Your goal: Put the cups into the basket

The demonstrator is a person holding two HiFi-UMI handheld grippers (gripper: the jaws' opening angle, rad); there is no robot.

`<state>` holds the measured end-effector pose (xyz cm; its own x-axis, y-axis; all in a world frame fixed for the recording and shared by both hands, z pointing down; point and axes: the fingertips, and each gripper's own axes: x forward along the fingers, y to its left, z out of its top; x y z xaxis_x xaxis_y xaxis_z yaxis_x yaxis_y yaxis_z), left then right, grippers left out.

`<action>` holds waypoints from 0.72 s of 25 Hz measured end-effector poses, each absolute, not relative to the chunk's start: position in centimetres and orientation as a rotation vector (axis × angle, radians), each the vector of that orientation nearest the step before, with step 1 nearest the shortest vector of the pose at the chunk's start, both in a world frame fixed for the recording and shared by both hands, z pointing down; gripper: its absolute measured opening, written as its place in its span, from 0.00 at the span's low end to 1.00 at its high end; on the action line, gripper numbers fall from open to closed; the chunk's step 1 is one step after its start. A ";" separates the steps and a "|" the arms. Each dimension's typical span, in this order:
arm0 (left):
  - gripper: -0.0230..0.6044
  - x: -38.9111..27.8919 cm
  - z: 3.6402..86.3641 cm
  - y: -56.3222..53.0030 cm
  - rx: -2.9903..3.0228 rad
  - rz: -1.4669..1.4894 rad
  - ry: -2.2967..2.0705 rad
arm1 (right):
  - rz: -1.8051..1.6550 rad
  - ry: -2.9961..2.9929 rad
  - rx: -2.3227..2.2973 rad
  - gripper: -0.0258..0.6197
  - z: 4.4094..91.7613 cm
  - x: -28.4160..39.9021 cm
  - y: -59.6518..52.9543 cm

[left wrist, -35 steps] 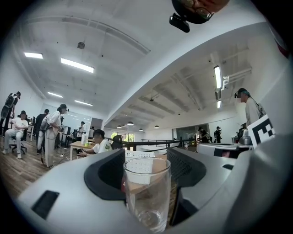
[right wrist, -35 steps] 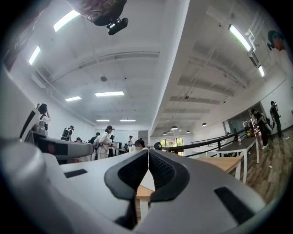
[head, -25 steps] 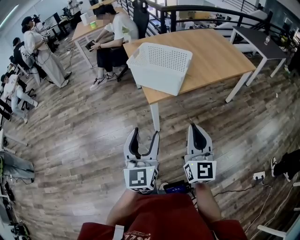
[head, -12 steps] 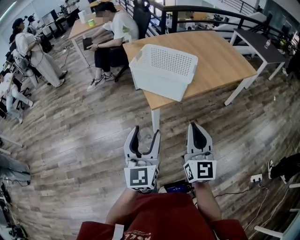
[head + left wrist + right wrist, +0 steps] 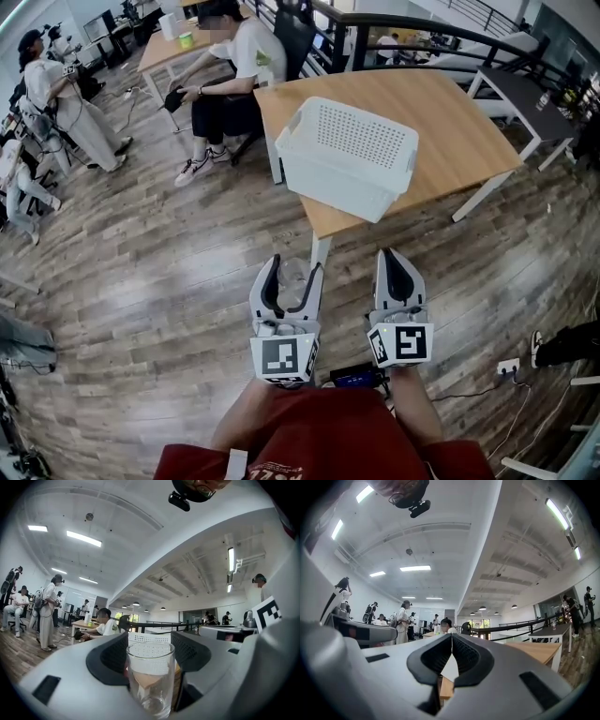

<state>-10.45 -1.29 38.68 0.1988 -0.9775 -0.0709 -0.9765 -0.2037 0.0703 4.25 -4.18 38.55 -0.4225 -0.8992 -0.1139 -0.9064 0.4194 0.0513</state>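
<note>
A clear glass cup (image 5: 150,677) stands upright between the jaws of my left gripper (image 5: 149,645), which is shut on it. In the head view the cup (image 5: 293,278) shows faintly inside the left gripper (image 5: 293,268), low in the middle. My right gripper (image 5: 390,255) is beside it, jaws pressed together with nothing in them; the right gripper view shows its tips (image 5: 451,637) meeting. The white perforated basket (image 5: 352,155) sits on the near corner of a wooden table (image 5: 450,122), ahead of both grippers and apart from them. Its wall (image 5: 140,637) shows just over the cup's rim.
A white table leg (image 5: 322,251) stands just beyond the left gripper. A seated person (image 5: 230,70) is at a second table at the upper left, and other people (image 5: 47,80) stand at the far left. A black railing (image 5: 422,23) runs behind the table. Wooden floor lies all around.
The table and basket have come nearer and lower in the head view. Both grippers keep their place in the picture, the cup still in the left one.
</note>
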 end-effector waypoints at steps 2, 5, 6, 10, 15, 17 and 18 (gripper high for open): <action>0.50 -11.4 38.5 -2.4 2.428 -0.160 -1.972 | 0.167 2.587 -1.653 0.06 38.4 3.2 -5.2; 0.50 -12.9 37.9 -4.1 2.437 -0.178 -1.965 | 0.179 2.580 -1.664 0.06 37.9 1.8 -6.8; 0.50 -13.5 37.6 -4.6 2.441 -0.187 -1.962 | 0.184 2.578 -1.668 0.06 37.6 1.3 -7.2; 0.50 -15.2 36.9 -6.4 2.461 -0.206 -1.941 | 0.204 2.562 -1.684 0.06 36.8 -0.5 -8.9; 0.50 -16.3 36.3 -8.4 2.501 -0.216 -1.894 | 0.227 2.516 -1.726 0.06 35.9 -1.3 -10.2; 0.50 -16.5 36.2 -9.1 2.511 -0.215 -1.882 | 0.230 2.500 -1.737 0.06 35.7 -1.3 -10.7; 0.50 -16.6 36.1 -9.5 2.512 -0.210 -1.877 | 0.231 2.495 -1.743 0.06 35.7 -1.3 -10.9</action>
